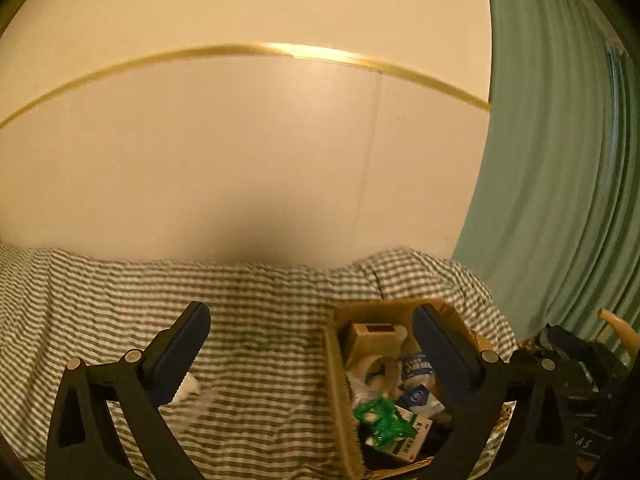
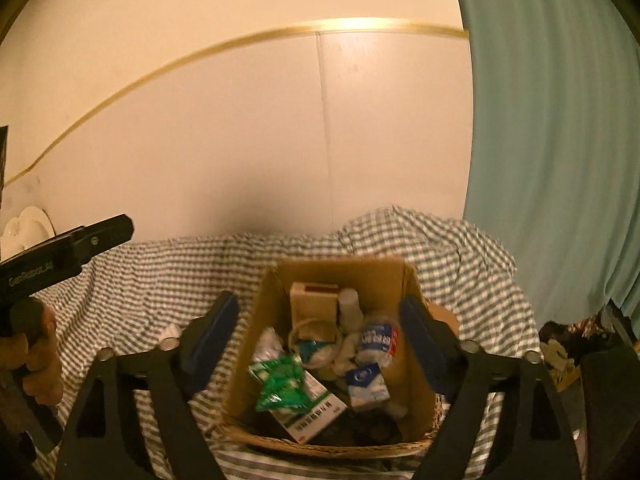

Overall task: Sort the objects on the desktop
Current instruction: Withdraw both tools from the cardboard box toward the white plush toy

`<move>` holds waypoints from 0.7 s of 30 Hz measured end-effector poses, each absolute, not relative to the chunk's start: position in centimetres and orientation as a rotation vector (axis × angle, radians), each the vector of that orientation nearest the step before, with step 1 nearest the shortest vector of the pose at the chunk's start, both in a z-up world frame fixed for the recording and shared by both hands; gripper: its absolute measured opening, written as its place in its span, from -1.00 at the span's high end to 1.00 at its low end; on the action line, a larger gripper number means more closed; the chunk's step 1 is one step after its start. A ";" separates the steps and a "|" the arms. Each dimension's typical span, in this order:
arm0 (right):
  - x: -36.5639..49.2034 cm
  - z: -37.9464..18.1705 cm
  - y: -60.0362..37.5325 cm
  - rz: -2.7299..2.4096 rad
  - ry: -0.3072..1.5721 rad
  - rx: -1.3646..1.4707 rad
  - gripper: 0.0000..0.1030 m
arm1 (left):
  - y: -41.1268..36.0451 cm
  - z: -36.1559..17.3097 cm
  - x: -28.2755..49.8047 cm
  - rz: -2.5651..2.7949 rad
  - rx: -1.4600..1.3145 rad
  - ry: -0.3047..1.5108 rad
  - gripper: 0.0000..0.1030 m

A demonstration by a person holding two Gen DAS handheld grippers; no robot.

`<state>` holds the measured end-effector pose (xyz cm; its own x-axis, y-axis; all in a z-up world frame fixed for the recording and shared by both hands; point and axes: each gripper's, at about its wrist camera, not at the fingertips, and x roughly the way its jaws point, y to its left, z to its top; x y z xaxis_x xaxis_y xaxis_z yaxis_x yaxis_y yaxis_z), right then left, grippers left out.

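A cardboard box stands on the checked cloth and holds several small items: a green packet, a white medicine carton, a blue-labelled bottle, a tape roll and a brown box. My right gripper is open and empty, above the box. My left gripper is open and empty, with the box under its right finger; the green packet shows inside. A white item lies on the cloth by the left finger. The left gripper's body shows in the right wrist view.
A grey-and-white checked cloth covers the table against a cream wall. A green curtain hangs on the right. A woven basket rim lies under the box. A white plate stands far left. Dark clutter sits at the right.
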<state>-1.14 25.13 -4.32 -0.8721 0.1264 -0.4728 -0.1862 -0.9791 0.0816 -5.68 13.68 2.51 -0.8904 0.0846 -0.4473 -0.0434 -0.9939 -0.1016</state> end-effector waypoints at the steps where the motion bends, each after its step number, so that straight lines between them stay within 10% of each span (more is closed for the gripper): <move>1: -1.0 -3.7 24.5 2.896 0.184 -0.701 -0.74 | 13.3 2.7 -5.3 2.993 -0.704 -0.133 -1.00; 21: -2.8 0.3 12.2 2.925 0.031 -0.542 -1.00 | -0.1 5.2 -0.5 3.213 -0.663 -0.160 -1.00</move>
